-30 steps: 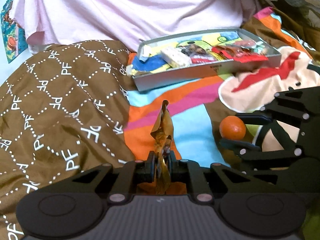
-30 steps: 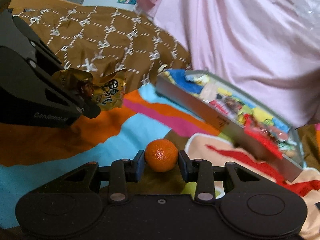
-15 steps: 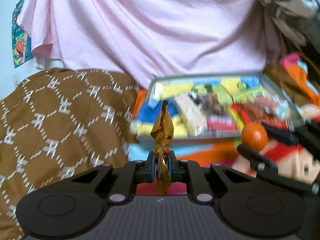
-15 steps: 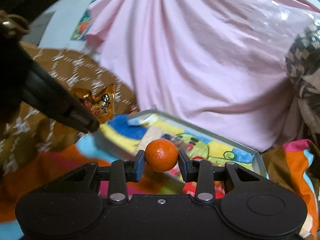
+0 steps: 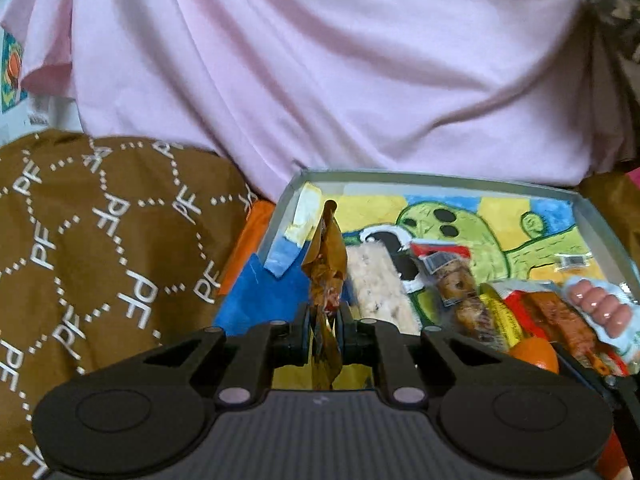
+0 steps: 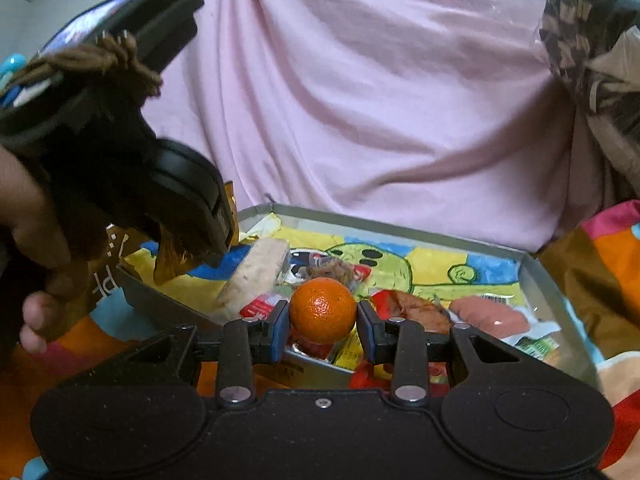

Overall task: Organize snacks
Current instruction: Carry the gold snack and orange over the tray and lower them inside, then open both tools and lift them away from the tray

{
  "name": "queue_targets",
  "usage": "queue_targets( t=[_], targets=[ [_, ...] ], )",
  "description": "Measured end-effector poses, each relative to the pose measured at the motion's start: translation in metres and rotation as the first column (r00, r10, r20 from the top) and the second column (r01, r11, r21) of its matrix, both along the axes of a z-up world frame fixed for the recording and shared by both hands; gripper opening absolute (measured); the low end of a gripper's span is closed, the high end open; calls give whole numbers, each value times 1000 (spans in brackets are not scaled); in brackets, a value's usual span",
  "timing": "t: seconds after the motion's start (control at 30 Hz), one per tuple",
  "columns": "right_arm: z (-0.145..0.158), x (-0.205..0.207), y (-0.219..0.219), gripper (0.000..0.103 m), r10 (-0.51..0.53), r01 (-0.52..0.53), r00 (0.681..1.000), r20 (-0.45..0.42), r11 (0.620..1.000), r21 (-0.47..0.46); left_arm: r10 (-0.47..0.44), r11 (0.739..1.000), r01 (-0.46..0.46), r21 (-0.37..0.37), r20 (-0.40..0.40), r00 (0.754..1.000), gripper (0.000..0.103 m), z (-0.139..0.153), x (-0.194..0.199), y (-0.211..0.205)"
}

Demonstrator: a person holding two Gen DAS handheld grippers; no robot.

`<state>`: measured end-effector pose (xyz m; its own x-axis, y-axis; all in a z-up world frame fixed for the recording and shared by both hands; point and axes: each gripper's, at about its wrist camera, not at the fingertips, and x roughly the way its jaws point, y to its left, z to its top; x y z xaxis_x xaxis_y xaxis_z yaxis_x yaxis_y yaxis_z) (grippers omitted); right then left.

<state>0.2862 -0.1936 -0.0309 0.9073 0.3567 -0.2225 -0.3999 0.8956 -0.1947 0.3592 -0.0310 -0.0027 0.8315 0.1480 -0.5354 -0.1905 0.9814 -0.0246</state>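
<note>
Holding: your left gripper (image 5: pixel 325 330) is pinched tight on a gold wrapper (image 5: pixel 326 264); your right gripper (image 6: pixel 322 320) is clamped on an orange (image 6: pixel 322 309), pads on both sides of it
Where things are: both loads hang over the near part of the tray (image 6: pixel 400 233); the wrapper is above its left end, the orange above the packets near the middle; the tray lies on a striped blanket (image 6: pixel 616 248), with a pink cloth (image 5: pixel 320 72) draped behind it
Tray contents: a pale bar (image 5: pixel 380 284), a brown snack (image 5: pixel 456 280), a red packet (image 5: pixel 560 320) and a pink sausage pack (image 5: pixel 600 312) crowd the near right side; the blue patch (image 5: pixel 256 300) at the left looks bare
Risk, orange: it is round and, I judge, will roll; let go above the heaped packets and it may run off them, over the low rim, onto the blanket; lower it into a gap before you loosen the grip
Risk, wrapper: only a thin fold sits between the jaws; a quick swing could tear it or let it slip; it is light, so it may cling to a pad when you release
Risk, collision: your grippers work close together, left just beside right; crossing paths over the tray could knock either load free
Risk, tray: it rests on soft bedding; pressing on its edge could tip it and spill what lies inside
</note>
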Motion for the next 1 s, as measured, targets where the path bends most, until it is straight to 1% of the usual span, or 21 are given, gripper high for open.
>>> queue_targets(
  t=[0.17,0.4,0.5,0.6,0.63,0.67,0.7,0.77,0.8,0.83,0.87,0.9,0.93,0.97,1.0],
  targets=[
    [0,2,0,39,-9,10,1000,-5,1000,21,9,1000,-9,-4,-25,1000,14,-16,5,-2],
    [-2,4,-2,44,-24,24,1000,-12,999,28,7,1000,-8,-21,-44,999,14,-23,2,-5],
    [-2,5,-2,50,-31,31,999,-10,999,28,7,1000,-8,-22,-44,999,15,-23,2,-6],
    [-1,3,-2,58,-35,35,999,-4,999,31,13,1000,-14,-28,-45,999,21,-23,2,-5],
    [-1,3,-2,62,-36,36,999,-5,999,31,14,999,-15,-28,-44,999,26,-23,2,-5],
    [0,3,-2,63,-38,38,999,-5,999,30,16,999,-17,-29,-41,999,34,-22,1,-5],
    [0,3,-2,67,-40,41,999,-7,999,30,23,999,-24,-29,-38,999,39,-21,0,-5],
    [3,1,-3,69,-39,39,999,-12,999,32,48,998,-49,-36,-28,998,57,-20,-3,-3],
    [5,0,-3,73,-43,43,999,-12,999,32,59,997,-60,-46,-23,998,60,-18,-4,-1],
    [7,-2,-3,77,-50,50,999,-6,998,32,70,996,-71,-61,-18,997,65,-17,-6,1],
    [10,-3,-4,78,-53,53,999,-2,998,35,77,994,-78,-79,-17,997,69,-15,-8,4],
    [13,-5,-6,80,-56,56,998,-1,998,40,81,992,-82,-95,-15,997,71,-14,-11,6],
    [16,-6,-7,82,-61,61,998,-1,997,48,80,991,-80,-110,-10,997,76,-12,-14,7],
    [19,-7,-9,83,-67,67,998,0,996,55,74,990,-74,-116,-3,997,81,-10,-16,7],
    [22,-8,-11,85,-73,73,997,0,995,62,68,991,-67,-116,8,998,82,-7,-19,7]
  ],
)
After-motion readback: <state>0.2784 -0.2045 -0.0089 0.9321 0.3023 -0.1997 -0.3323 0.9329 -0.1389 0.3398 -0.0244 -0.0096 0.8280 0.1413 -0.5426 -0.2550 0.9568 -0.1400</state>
